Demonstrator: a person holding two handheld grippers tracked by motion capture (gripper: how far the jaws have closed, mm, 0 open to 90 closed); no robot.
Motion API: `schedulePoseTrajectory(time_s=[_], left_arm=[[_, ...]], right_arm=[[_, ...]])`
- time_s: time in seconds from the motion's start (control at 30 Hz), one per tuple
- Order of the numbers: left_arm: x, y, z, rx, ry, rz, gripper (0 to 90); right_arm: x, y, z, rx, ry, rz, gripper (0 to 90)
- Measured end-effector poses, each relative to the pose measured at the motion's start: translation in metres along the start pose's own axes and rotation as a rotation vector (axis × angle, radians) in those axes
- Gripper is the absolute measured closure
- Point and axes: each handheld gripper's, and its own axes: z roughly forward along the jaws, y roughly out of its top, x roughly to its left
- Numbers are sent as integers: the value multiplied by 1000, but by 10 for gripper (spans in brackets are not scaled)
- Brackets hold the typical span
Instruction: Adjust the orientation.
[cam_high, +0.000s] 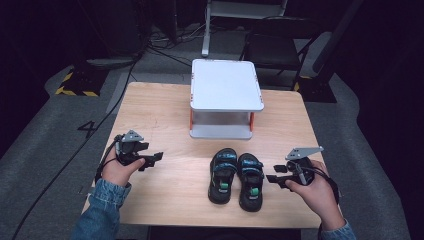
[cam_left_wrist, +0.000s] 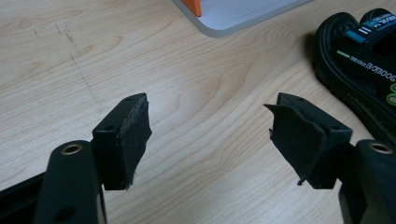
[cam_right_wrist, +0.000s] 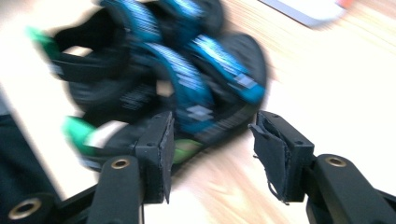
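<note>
A pair of black sandals with blue straps and green tabs lies side by side on the wooden table (cam_high: 160, 120), the left sandal (cam_high: 222, 175) touching the right sandal (cam_high: 250, 181). My right gripper (cam_high: 272, 179) sits just right of the pair, pointing at it. In the right gripper view the gripper (cam_right_wrist: 212, 149) is open, with bare table between the pads and the blurred sandals (cam_right_wrist: 177, 79) just beyond. My left gripper (cam_high: 155, 159) rests at the table's left, well apart from the shoes. It stands open (cam_left_wrist: 210, 140) over bare wood, with one sandal (cam_left_wrist: 369, 79) at the right edge.
A white two-level stand (cam_high: 225, 85) with orange posts stands at the back middle of the table, just behind the sandals; its base (cam_left_wrist: 233, 14) reaches into the left gripper view. Beyond the table are grey floor, cables and dark equipment.
</note>
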Motion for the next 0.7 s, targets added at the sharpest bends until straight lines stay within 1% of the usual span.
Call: schedulePoseTrajectory(time_s=[0.03, 0.07, 0.23, 0.27, 0.33, 0.37, 0.4, 0.43, 0.47, 0.5, 0.53, 0.57, 0.6, 0.63, 0.67, 0.7], left_arm=[[0, 0, 1, 1, 0, -2, 283], [0, 0, 1, 2, 1, -3, 283], [0, 0, 1, 2, -1, -4, 283], [0, 0, 1, 3, -1, -5, 283], [1, 0, 1, 6, -3, -2, 283], [1, 0, 1, 6, -2, -4, 283], [1, -1, 1, 5, -3, -8, 283], [1, -1, 0, 8, -3, -7, 283], [2, -1, 0, 5, -2, -4, 283], [2, -2, 0, 3, -1, -8, 283], [1, -3, 0, 5, -1, -9, 283], [1, -3, -1, 5, 1, -8, 283], [1, -4, -2, 4, 6, -10, 283], [1, -6, -3, 8, 9, -12, 283], [1, -6, -3, 8, 9, -12, 283], [1, -7, -5, 10, 11, -9, 283]], right_arm=[[-3, -2, 3, 16, -20, -4, 485], [-6, -6, 9, 51, -50, -7, 488], [-14, -17, 39, 169, -66, -12, 517], [-14, -18, 42, 174, -67, -17, 532], [-15, -22, 51, 176, -55, -20, 553], [-14, -23, 55, 174, -37, -11, 568], [-12, -22, 57, 167, -13, -3, 619], [-11, -21, 58, 176, -10, -6, 646], [-10, -20, 58, 178, -15, -11, 650], [-9, -19, 58, 177, -15, -9, 678], [-9, -18, 58, 140, -4, 7, 699], [-9, -18, 59, 116, 6, 32, 700], [-8, -16, 61, 91, 8, 42, 711], [-8, -15, 63, 81, -9, 37, 710], [-8, -15, 63, 81, -9, 37, 710], [-9, -12, 65, 45, -25, 36, 708]])
